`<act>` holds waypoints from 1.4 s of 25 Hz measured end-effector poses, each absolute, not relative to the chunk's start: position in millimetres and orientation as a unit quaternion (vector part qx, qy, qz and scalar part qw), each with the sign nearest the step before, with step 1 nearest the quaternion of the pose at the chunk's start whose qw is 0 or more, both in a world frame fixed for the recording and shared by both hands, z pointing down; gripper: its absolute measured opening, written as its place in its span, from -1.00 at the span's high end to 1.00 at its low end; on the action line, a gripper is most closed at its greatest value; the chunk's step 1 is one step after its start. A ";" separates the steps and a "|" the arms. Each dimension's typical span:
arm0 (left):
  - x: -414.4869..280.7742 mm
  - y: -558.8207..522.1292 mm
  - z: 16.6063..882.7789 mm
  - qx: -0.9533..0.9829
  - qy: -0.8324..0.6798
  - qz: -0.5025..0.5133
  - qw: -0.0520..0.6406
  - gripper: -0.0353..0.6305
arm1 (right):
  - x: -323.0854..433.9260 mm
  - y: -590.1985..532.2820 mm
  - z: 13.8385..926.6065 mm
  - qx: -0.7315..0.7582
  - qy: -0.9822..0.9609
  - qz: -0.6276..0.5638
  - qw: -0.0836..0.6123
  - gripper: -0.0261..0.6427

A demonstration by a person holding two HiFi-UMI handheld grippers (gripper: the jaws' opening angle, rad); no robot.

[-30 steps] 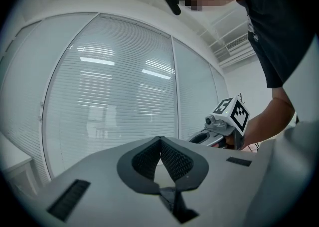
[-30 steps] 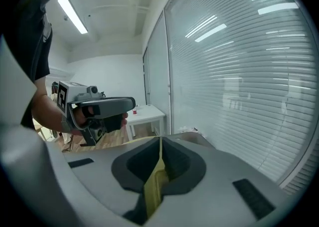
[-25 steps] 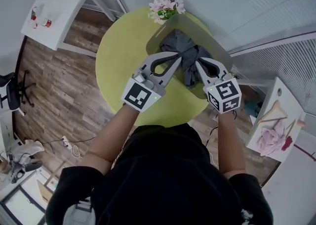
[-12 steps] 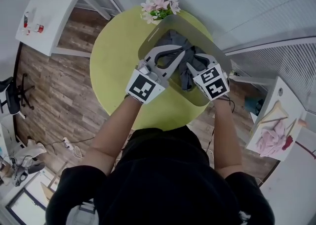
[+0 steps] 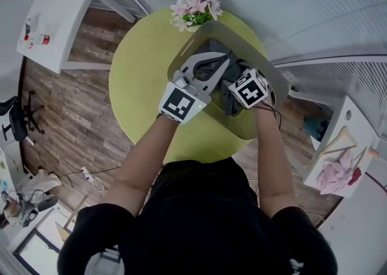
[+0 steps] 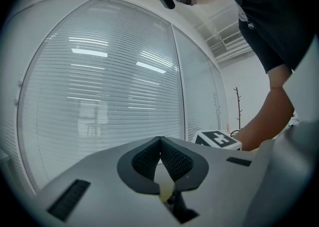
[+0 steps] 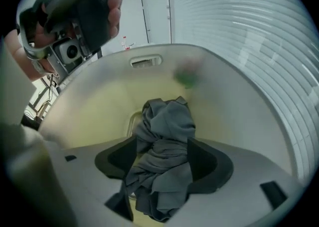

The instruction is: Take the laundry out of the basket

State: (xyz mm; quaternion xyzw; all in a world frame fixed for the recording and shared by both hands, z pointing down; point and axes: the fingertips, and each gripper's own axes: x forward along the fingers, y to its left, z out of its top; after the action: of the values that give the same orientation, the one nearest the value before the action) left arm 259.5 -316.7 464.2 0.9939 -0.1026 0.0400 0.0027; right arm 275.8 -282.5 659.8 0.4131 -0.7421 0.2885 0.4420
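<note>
A translucent grey basket (image 5: 240,124) stands on the round yellow-green table (image 5: 145,80). A crumpled dark grey garment (image 5: 230,104) lies inside it. My right gripper (image 7: 163,143) points steeply down into the basket (image 7: 234,101). Its jaws have just been opening, and the garment (image 7: 164,118) lies between them. In the head view only its marker cube (image 5: 248,90) shows. My left gripper (image 5: 226,59) is held level over the basket's left side, shut with nothing in it (image 6: 160,141), and faces the window blinds.
A pot of pink flowers (image 5: 195,9) stands at the table's far edge, just behind the basket. A white desk (image 5: 60,14) is at the far left. A small white table with pink cloth (image 5: 335,174) is at the right. Wooden floor surrounds the table.
Both grippers moved forward over the basket. The right one tipped downward and sank inside it, towards the grey garment. The left one slid along above the basket's left rim.
</note>
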 end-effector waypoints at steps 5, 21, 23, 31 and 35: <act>268.5 -326.7 473.3 0.994 -0.102 0.036 -0.004 0.87 | 279.6 -287.6 701.7 0.395 -0.724 0.315 0.469 -0.15; 280.4 -350.2 497.3 0.993 -0.116 0.035 0.008 0.87 | 282.3 -288.8 784.6 0.352 -0.697 0.360 0.511 -0.38; 279.5 -351.2 498.8 0.992 -0.119 0.038 0.009 0.87 | 282.3 -288.5 791.9 0.350 -0.696 0.365 0.511 -0.37; 274.7 -352.8 492.4 0.991 -0.131 0.039 0.011 0.87 | 281.8 -291.7 803.2 0.339 -0.700 0.376 0.504 -0.37; 267.3 -351.4 489.1 0.989 -0.140 0.044 0.007 0.87 | 283.1 -294.1 800.1 0.344 -0.699 0.382 0.497 -0.32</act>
State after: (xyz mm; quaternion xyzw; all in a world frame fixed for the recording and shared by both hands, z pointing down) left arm 267.3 -351.4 489.1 0.9892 -0.1399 0.0439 0.0069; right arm 283.1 -294.1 800.1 0.3443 -0.6989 0.3817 0.4973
